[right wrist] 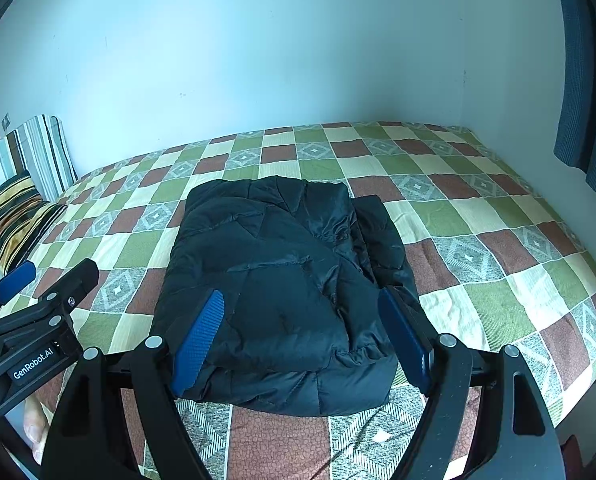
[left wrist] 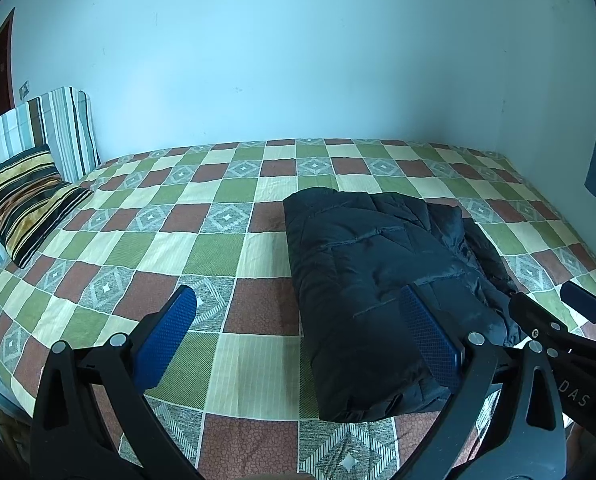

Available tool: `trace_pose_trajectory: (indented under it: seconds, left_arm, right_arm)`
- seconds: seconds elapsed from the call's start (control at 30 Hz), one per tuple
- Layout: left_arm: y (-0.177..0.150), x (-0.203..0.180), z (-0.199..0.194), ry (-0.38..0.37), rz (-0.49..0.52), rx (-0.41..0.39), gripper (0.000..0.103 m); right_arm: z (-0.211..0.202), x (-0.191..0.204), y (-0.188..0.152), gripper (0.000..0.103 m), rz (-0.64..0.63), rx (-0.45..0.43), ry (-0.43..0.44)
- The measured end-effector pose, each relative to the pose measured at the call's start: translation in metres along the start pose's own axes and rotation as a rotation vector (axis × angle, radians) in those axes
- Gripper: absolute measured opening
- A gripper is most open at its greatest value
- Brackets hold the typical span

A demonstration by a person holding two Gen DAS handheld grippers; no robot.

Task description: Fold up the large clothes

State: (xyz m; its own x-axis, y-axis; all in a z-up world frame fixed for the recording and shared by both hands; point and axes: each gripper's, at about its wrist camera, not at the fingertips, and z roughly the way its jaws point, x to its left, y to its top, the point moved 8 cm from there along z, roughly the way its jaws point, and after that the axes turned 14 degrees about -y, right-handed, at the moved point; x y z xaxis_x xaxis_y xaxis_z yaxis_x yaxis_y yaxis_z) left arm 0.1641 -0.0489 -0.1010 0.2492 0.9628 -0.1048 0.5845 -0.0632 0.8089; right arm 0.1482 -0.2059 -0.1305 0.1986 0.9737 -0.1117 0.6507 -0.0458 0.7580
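The black padded jacket point(right wrist: 282, 292) already lies as a compact, roughly rectangular bundle near the front edge of the bed point(right wrist: 498, 216), on its checked cover, so by the look of it the folding is nearly or fully finished; at most a loose layer along the bundle's right side might want tucking or flattening. The right gripper point(right wrist: 302, 332) hovers above the near end of the bundle, pointing forward across the bed, its 2 blue-padded jaws spread wide with nothing between them and, as far as can be told, no contact with the cloth. The left gripper point(left wrist: 298, 340) is held beside it, over the cover just left of the jacket, its jaws likewise spread wide and empty. A striped pillow point(left wrist: 26, 200) rests well apart at the head of the bed
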Motion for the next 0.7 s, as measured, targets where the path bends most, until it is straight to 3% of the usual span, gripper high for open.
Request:
trace_pose_trajectory:
  seconds: [0.7]
  left_arm:
    - [-0.0048,-0.0046,0.0032,-0.005,0.001,0.01,0.101]
  right_arm:
    - [-0.0009,-0.0001,-0.0027,0.078,-0.004,0.002,0.001]
